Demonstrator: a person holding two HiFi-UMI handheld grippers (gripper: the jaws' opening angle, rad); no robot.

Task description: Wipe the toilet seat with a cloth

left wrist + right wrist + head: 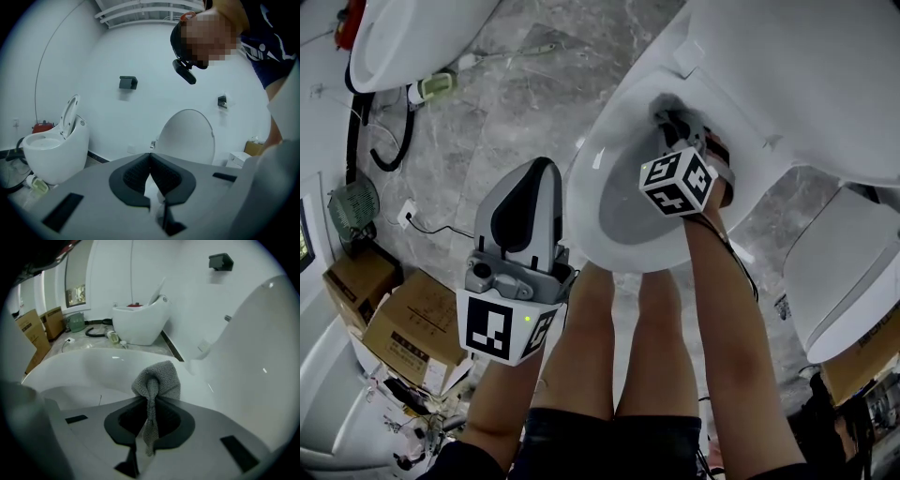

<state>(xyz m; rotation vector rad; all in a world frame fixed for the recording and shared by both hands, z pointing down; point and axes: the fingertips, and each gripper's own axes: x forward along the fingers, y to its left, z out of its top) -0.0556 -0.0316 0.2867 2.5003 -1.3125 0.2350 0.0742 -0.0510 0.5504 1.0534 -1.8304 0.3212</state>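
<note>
The white toilet seat rings the bowl in the middle of the head view, with its lid raised behind it. My right gripper hangs over the back part of the seat near the hinge. It is shut on a grey knitted cloth, which bunches out past the jaw tips just above the seat rim. My left gripper is held to the left of the bowl, off the seat. Its jaws meet at the tips with nothing between them.
A second toilet stands at the far left, and a third at the right. Cardboard boxes and a black hose lie on the marble floor at the left. The person's bare legs stand in front of the bowl.
</note>
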